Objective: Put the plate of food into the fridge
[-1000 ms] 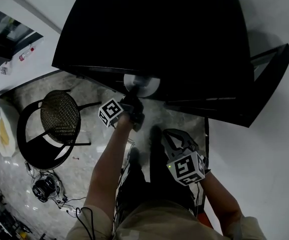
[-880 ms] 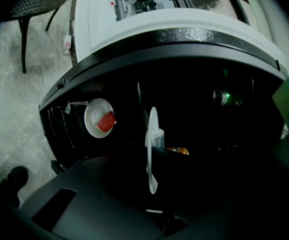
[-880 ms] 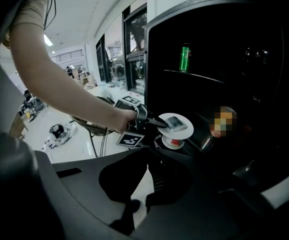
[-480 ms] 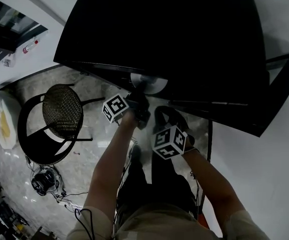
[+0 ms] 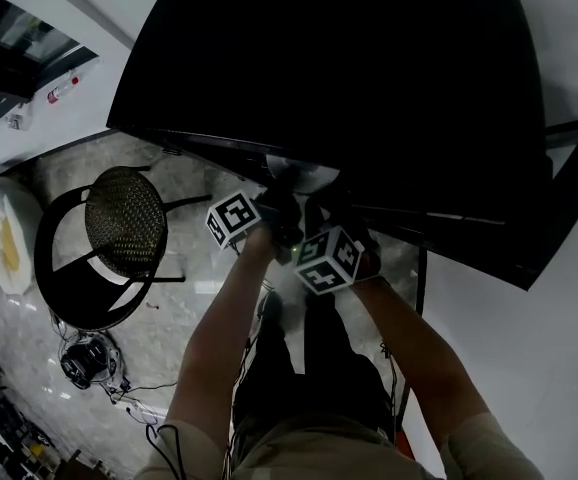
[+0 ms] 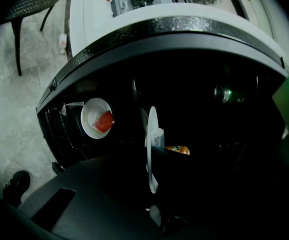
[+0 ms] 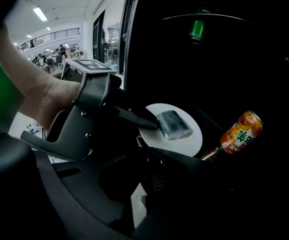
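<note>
Head view shows us both bare forearms stretched forward and drawing together toward the open front of the black fridge (image 5: 349, 78), which fills the upper part of the frame. The left gripper (image 5: 281, 206) points in under the fridge's top edge, its marker cube turned up toward us. The right gripper (image 5: 329, 218) sits just beside it, on the side farther from the wicker chair (image 5: 119, 230) that stands on the floor well clear of the fridge. In the right gripper view we see the person's left hand (image 7: 44, 104) wrapped round its handle, wrist straight. The left gripper's jaws are clenched on the near rim of the white plate (image 7: 182, 134). The plate is level and already just inside the fridge's dark interior. A wrapped piece of food (image 7: 173, 124) lies on the plate right beyond the jaw tip. In the left gripper view we see the same plate edge-on, as a thin white line running straight out from between the jaws. The right gripper's jaws stand apart with only a strip of pale floor between them. They grasp nothing, and their tips are just below the plate's near rim; we cannot tell whether they touch it. Deeper in the fridge an orange can (image 7: 241, 132) lies on its side near the plate's far edge, and a green can (image 7: 197, 29) is higher up. A second plate (image 6: 95, 118), carrying a red wedge, sits at the fridge's edge, off to the side of the held plate.
</note>
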Action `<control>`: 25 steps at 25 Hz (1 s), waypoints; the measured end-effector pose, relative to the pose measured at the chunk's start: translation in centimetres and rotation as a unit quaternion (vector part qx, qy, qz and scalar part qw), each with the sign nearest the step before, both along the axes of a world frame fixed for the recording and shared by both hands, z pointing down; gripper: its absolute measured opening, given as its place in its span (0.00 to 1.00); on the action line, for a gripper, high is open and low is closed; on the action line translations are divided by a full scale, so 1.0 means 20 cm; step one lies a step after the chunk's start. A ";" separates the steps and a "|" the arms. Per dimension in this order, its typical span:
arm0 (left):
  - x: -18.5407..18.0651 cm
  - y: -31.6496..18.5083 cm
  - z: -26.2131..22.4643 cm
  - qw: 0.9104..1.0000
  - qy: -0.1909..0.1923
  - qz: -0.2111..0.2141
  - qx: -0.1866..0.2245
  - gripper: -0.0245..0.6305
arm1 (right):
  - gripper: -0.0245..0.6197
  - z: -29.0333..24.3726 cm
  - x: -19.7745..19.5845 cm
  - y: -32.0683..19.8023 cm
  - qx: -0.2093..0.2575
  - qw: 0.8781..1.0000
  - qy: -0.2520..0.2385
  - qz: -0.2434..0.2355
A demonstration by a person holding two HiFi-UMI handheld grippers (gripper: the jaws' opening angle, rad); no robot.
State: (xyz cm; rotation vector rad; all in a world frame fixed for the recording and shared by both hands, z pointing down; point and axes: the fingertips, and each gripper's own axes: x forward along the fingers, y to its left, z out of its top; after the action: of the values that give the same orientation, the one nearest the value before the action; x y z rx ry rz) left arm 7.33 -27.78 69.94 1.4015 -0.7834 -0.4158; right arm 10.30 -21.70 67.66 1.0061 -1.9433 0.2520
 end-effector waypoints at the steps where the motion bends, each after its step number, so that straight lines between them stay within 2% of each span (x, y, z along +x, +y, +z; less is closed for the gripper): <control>1: 0.00 0.00 0.00 1.000 -0.001 0.005 0.001 0.07 | 0.08 0.00 -0.01 -0.01 0.003 1.000 0.001 0.000; 9: 0.01 0.00 -0.02 0.999 -0.013 0.048 0.019 0.07 | 0.08 0.01 -0.02 -0.05 0.023 1.000 0.002 0.005; 15: 0.03 0.02 -0.03 0.994 -0.068 0.084 0.032 0.08 | 0.08 0.01 -0.01 -0.06 0.025 1.000 0.001 0.013; 25: 0.01 0.09 -0.05 0.987 -0.094 0.126 0.041 0.09 | 0.08 0.01 0.01 -0.08 0.028 0.999 0.003 0.017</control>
State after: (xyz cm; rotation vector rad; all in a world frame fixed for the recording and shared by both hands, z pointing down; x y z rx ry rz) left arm 7.61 -26.05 68.88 1.6115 -0.7354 -0.1210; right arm 10.49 -23.21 67.78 1.0760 -1.9395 0.2137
